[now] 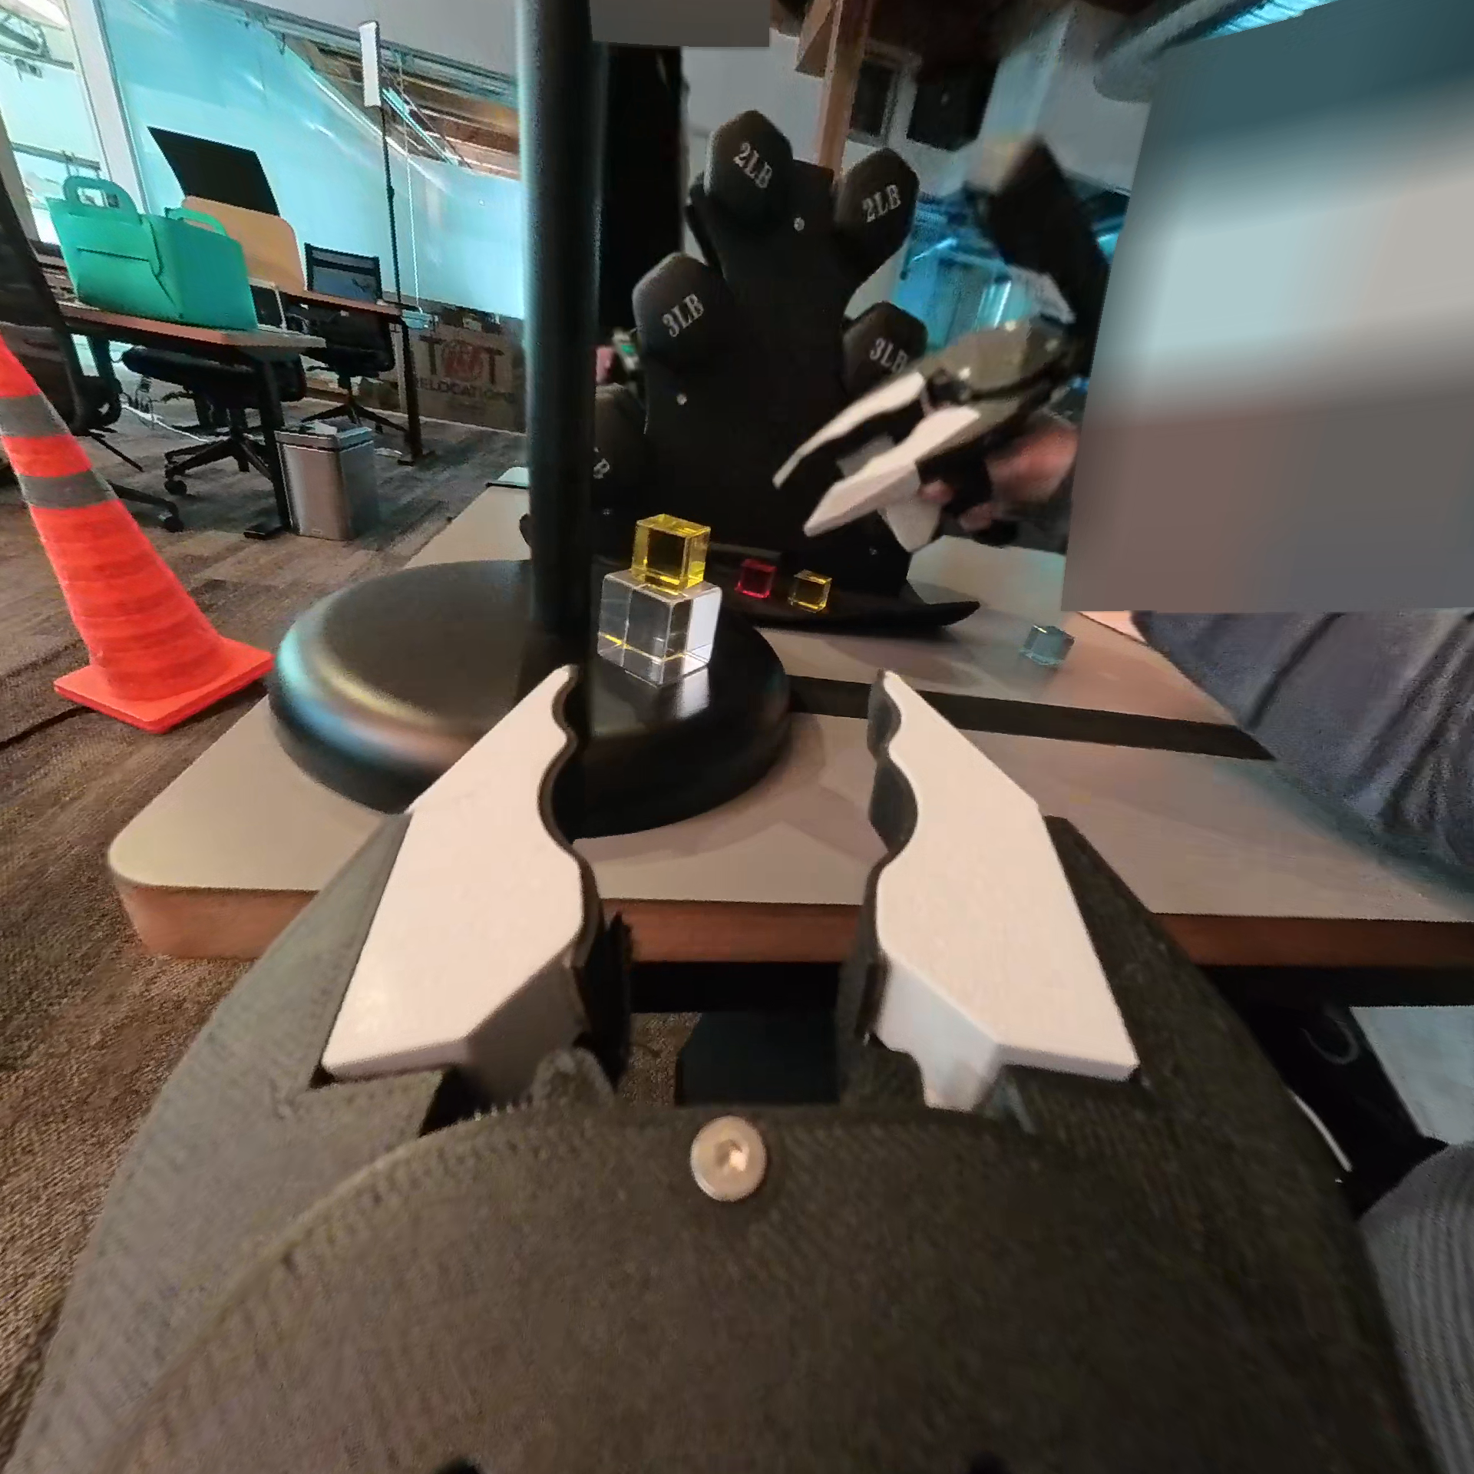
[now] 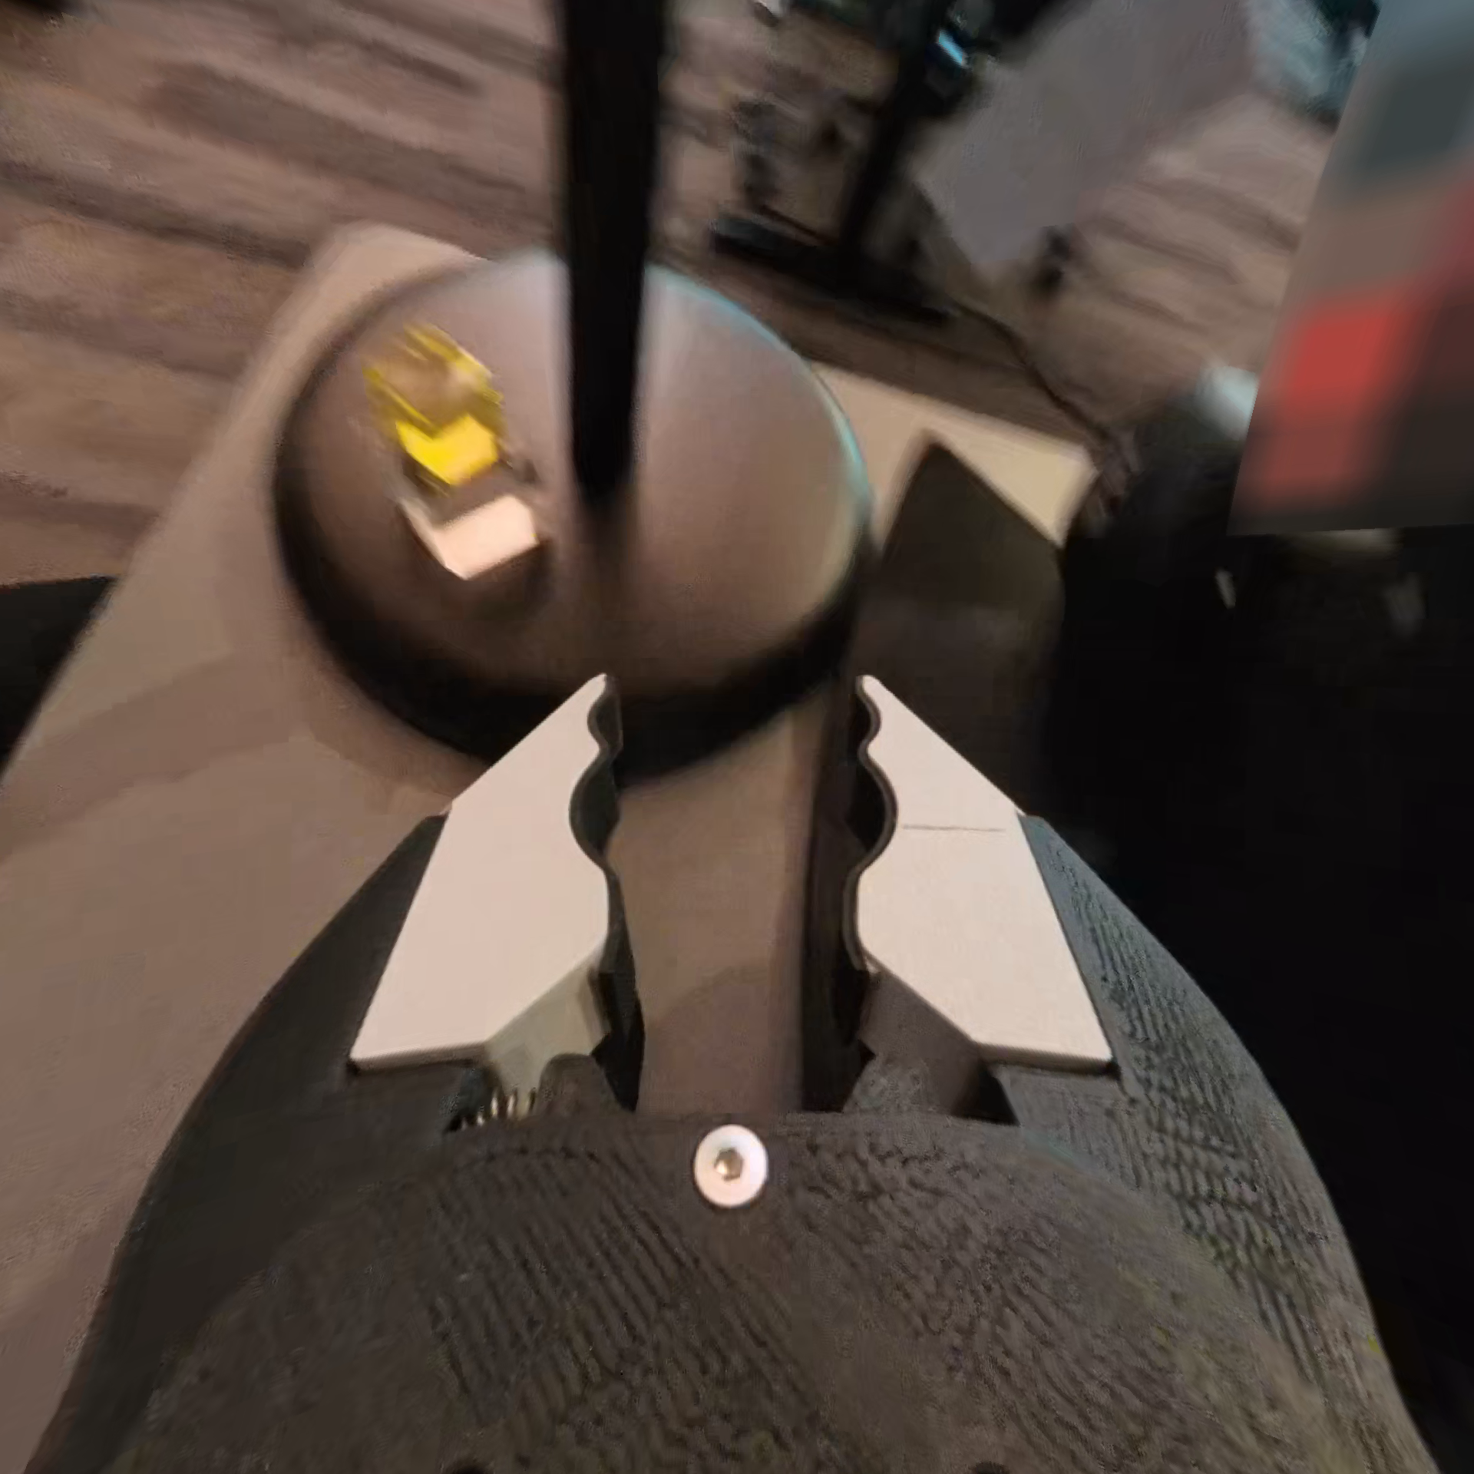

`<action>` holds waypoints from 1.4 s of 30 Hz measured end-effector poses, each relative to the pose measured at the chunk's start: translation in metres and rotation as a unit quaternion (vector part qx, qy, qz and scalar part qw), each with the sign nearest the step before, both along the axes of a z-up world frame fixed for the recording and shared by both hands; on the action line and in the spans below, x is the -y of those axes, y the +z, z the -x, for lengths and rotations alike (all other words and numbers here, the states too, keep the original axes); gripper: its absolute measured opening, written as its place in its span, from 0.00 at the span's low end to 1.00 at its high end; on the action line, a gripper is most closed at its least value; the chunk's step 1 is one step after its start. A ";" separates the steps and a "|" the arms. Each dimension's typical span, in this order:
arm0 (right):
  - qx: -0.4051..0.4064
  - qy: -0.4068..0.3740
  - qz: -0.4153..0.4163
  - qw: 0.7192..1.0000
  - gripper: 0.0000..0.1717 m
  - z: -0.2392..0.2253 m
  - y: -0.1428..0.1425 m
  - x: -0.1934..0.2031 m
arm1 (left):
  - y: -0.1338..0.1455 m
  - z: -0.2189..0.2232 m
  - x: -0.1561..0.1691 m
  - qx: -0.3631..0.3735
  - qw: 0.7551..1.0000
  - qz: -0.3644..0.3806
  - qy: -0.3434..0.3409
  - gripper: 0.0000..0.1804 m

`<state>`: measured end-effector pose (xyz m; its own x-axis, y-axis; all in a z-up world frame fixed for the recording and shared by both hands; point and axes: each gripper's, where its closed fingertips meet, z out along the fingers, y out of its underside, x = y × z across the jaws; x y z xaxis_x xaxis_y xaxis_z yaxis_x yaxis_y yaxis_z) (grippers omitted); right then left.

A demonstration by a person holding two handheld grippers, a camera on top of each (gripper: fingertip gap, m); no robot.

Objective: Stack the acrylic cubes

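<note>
Patterned carpet (image 1: 159, 837), a desk (image 1: 239, 331) with office chairs (image 1: 215, 383), glass walls (image 1: 319, 159), an orange cone (image 1: 104, 558).

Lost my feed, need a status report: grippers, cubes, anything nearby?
Left hand-held gripper open, empty. Right hand-held gripper open, empty. Yellow cube stacked on clear cube on black round base. Black pole beside the stack.

Round stand base (image 1: 447, 662) set on table (image 1: 239, 837), pole (image 1: 558, 319) risen from it. Two cubes stacked on base right of pole: small cube (image 1: 672, 550) on large cube (image 1: 658, 634). Dumbbell rack (image 1: 782, 359) placed behind, two small cubes (image 1: 786, 586) at its foot. Cone (image 1: 104, 558) stood on floor left of table.
</note>
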<state>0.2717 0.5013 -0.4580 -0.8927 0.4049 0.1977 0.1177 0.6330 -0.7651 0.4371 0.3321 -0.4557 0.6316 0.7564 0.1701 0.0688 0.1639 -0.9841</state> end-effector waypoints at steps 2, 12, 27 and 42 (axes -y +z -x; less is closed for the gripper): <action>0.044 -0.096 0.008 0.994 0.32 0.008 -0.022 -0.036 | -0.002 0.003 0.000 0.005 1.000 -0.006 -0.004 0.39; 0.045 -0.319 0.056 0.945 0.32 0.039 -0.068 -0.104 | -0.008 0.004 -0.023 0.018 0.999 0.001 -0.034 0.39; 0.019 -0.050 0.149 0.987 0.14 -0.005 0.009 0.008 | -0.008 0.004 -0.024 0.021 0.999 0.011 -0.028 0.39; 0.046 0.284 0.056 0.956 0.14 -0.057 0.023 0.116 | -0.006 -0.004 -0.021 0.014 0.999 0.018 -0.023 0.39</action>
